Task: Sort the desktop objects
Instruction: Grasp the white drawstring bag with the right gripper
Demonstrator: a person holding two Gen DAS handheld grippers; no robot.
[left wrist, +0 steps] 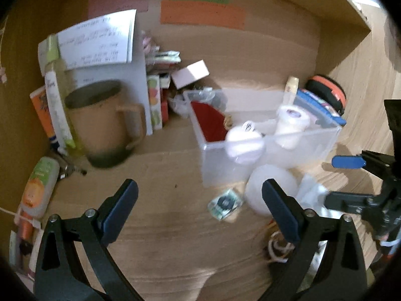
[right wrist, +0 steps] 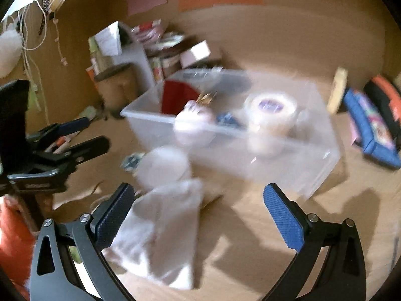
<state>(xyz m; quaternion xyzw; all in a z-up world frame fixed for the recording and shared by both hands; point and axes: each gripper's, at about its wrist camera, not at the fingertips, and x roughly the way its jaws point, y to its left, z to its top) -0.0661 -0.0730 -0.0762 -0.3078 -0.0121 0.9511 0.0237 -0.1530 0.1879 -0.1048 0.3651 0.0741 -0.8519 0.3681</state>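
A clear plastic bin stands mid-desk. It holds a red piece, a white ball-like item and a white tape roll. In front of the bin lie a white round object, a small green packet and a white cloth pouch. My left gripper is open above bare desk, left of the round object. My right gripper is open too, with the pouch beside its left finger.
A tan mug, a tube, papers and small boxes crowd the back left. A blue pouch and an orange-black round case sit right of the bin. An orange-labelled bottle lies at the left edge.
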